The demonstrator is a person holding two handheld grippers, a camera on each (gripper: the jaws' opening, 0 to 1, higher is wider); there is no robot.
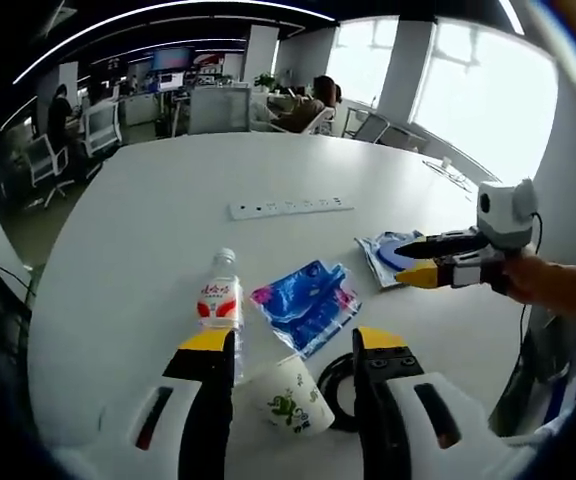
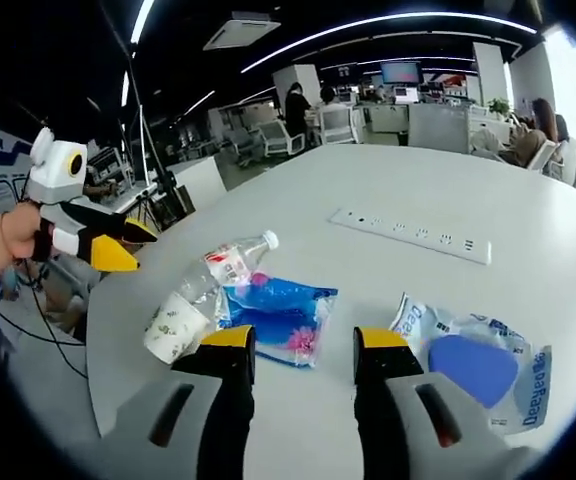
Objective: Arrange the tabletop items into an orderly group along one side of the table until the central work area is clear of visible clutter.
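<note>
On the round white table (image 1: pixel 148 220), a clear plastic water bottle with a red label (image 1: pixel 221 300) is laid on its side, its long axis running away from the left gripper (image 1: pixel 293 350), white cap pointing at the far white power strip (image 1: pixel 291 207). Just beside its base, a printed paper cup (image 1: pixel 296 398) is tipped over, mouth apparently towards the camera. A blue plastic packet (image 1: pixel 306 303) is seen alongside, another clear packet with a blue insert (image 2: pixel 476 360) before the right gripper (image 2: pixel 303 345). Both grippers are held open, empty.
</note>
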